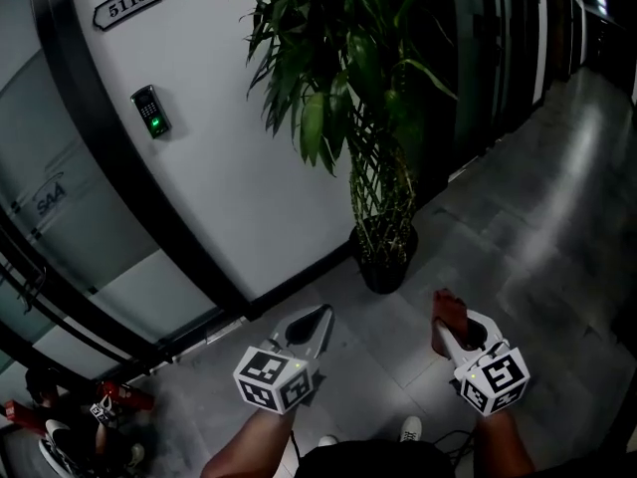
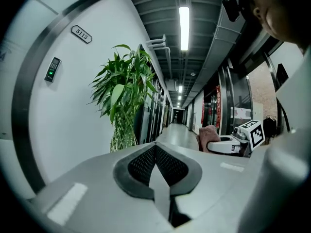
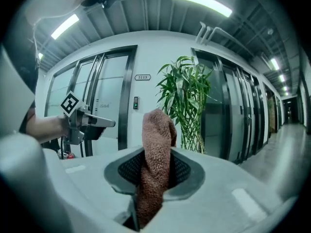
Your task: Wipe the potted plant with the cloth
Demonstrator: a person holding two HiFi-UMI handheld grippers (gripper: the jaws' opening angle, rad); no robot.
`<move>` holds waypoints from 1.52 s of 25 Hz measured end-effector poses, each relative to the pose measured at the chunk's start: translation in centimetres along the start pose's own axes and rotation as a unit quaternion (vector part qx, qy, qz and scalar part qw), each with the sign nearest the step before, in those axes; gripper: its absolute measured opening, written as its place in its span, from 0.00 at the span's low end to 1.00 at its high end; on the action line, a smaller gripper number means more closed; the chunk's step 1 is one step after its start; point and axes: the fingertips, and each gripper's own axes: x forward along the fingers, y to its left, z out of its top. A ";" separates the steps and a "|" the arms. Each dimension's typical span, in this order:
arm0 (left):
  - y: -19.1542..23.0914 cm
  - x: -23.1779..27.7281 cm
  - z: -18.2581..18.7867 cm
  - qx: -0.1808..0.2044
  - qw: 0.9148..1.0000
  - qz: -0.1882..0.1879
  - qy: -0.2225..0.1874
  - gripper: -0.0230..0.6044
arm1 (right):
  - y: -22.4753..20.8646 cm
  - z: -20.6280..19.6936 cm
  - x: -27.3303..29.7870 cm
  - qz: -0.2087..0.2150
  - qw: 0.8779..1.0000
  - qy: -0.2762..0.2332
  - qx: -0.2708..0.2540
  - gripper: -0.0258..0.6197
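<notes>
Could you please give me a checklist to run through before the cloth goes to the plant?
1. Is the brown terry cloth clamped in the right tongs: ok.
2. Are the left tongs shut with nothing in them: ok.
3. Is the green leafy potted plant upright in its black pot: ok.
4. Does the cloth touch the plant: not ok, it is short of it.
5. Which parts of the plant are dusty: cannot tell.
</notes>
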 end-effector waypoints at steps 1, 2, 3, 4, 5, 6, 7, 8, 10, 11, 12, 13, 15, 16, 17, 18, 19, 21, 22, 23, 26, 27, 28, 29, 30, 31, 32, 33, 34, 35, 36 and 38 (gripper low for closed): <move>0.7 -0.7 0.0 0.003 1.000 -0.004 0.001 0.06 | 0.8 0.0 0.1 -0.006 1.000 -0.001 0.007 0.15; 1.5 -1.3 0.0 0.005 1.000 -0.006 0.001 0.06 | 1.7 0.0 0.2 -0.012 1.000 -0.002 0.012 0.15; 2.2 -1.9 0.0 0.006 1.000 -0.010 0.001 0.06 | 2.6 0.0 0.3 -0.018 1.000 -0.002 0.015 0.15; 2.8 -2.4 0.0 0.006 1.000 -0.015 0.000 0.06 | 3.5 -0.1 0.2 -0.025 1.000 -0.002 0.018 0.15; 3.2 -2.8 0.0 0.006 1.000 -0.022 0.000 0.06 | 4.2 -0.2 0.1 -0.034 0.999 0.000 0.021 0.15; 3.6 -3.2 0.0 0.007 1.000 -0.029 0.000 0.06 | 5.0 -0.3 0.0 -0.044 0.999 0.002 0.021 0.15; 3.9 -3.5 0.1 0.009 0.999 -0.036 -0.001 0.06 | 5.7 -0.2 -0.1 -0.053 0.998 0.004 0.020 0.15; 4.1 -3.8 0.1 0.011 0.999 -0.041 -0.001 0.06 | 6.3 -0.3 -0.2 -0.060 0.998 0.006 0.019 0.15; 4.4 -4.0 0.1 0.014 0.999 -0.052 -0.002 0.06 | 7.0 -0.4 -0.3 -0.074 0.997 0.011 0.016 0.15; 4.4 -3.9 0.1 0.014 0.998 -0.058 -0.002 0.06 | 7.2 -0.5 -0.5 -0.078 0.997 0.016 0.011 0.15; 4.3 -3.7 0.2 0.014 0.998 -0.063 -0.004 0.06 | 7.3 -0.3 -0.7 -0.082 0.996 0.019 0.005 0.15; 4.2 -3.6 0.4 0.014 0.998 -0.067 -0.007 0.07 | 7.4 -0.1 -0.8 -0.086 0.996 0.020 0.000 0.15; 4.0 -3.3 1.0 0.013 0.997 -0.070 -0.015 0.06 | 7.4 0.5 -1.1 -0.091 0.996 0.020 -0.004 0.15; 4.0 -3.2 1.3 0.012 0.997 -0.070 -0.021 0.06 | 7.4 0.9 -1.2 -0.091 0.996 0.019 -0.006 0.15; 4.0 -3.1 1.7 0.012 0.997 -0.070 -0.026 0.06 | 7.3 1.2 -1.3 -0.089 0.996 0.019 -0.009 0.15; 3.9 -3.0 1.9 0.012 0.997 -0.069 -0.030 0.06 | 7.2 1.3 -1.4 -0.088 0.996 0.018 -0.010 0.15; 3.8 -2.8 2.1 0.012 0.997 -0.069 -0.033 0.06 | 7.1 1.5 -1.6 -0.087 0.996 0.016 -0.012 0.15; 3.4 -2.6 2.0 0.013 0.997 -0.070 -0.035 0.06 | 7.3 2.3 -1.8 -0.083 0.996 0.007 -0.018 0.15; 3.1 -2.4 2.0 0.013 0.997 -0.071 -0.034 0.06 | 7.4 2.6 -1.9 -0.081 0.997 0.003 -0.020 0.15; 2.8 -2.3 2.0 0.015 0.997 -0.073 -0.033 0.06 | 7.4 2.6 -2.1 -0.081 0.997 0.001 -0.019 0.15; 1.9 -2.1 2.1 0.020 0.996 -0.078 -0.031 0.06 | 6.6 1.2 -2.6 -0.091 0.996 0.010 -0.010 0.15; 1.6 -2.0 2.0 0.021 0.996 -0.080 -0.030 0.06 | 6.4 1.1 -2.7 -0.093 0.996 0.011 -0.007 0.15; 1.5 -1.9 1.9 0.022 0.996 -0.082 -0.029 0.06 | 6.3 1.2 -2.7 -0.093 0.996 0.008 -0.004 0.15; 1.3 -1.9 1.8 0.021 0.996 -0.084 -0.028 0.06 | 6.2 1.2 -2.7 -0.094 0.996 0.007 -0.001 0.15; 1.1 -1.8 1.6 0.021 0.996 -0.085 -0.025 0.06 | 6.0 0.8 -2.8 -0.096 0.995 0.009 0.004 0.15; 1.0 -1.8 1.3 0.021 0.996 -0.085 -0.021 0.06 | 5.7 0.2 -2.9 -0.099 0.995 0.013 0.008 0.15; 1.0 -1.9 0.9 0.023 0.996 -0.084 -0.016 0.06 | 5.4 -0.3 -3.0 -0.103 0.995 0.018 0.010 0.15; 1.0 -1.9 0.5 0.023 0.996 -0.083 -0.012 0.06 | 5.3 -0.5 -3.1 -0.104 0.994 0.021 0.010 0.14; 1.0 -2.0 0.3 0.023 0.996 -0.082 -0.009 0.07 | 5.2 -0.6 -3.1 -0.104 0.994 0.023 0.009 0.14; 1.0 -2.0 0.2 0.022 0.997 -0.080 -0.008 0.06 | 5.1 -0.5 -3.1 -0.103 0.994 0.025 0.008 0.14; 1.0 -2.1 0.2 0.022 0.997 -0.078 -0.008 0.07 | 5.1 -0.4 -3.1 -0.102 0.994 0.024 0.009 0.14; 1.1 -2.2 0.5 0.022 0.997 -0.073 -0.010 0.06 | 5.2 0.2 -2.8 -0.097 0.995 0.017 0.014 0.14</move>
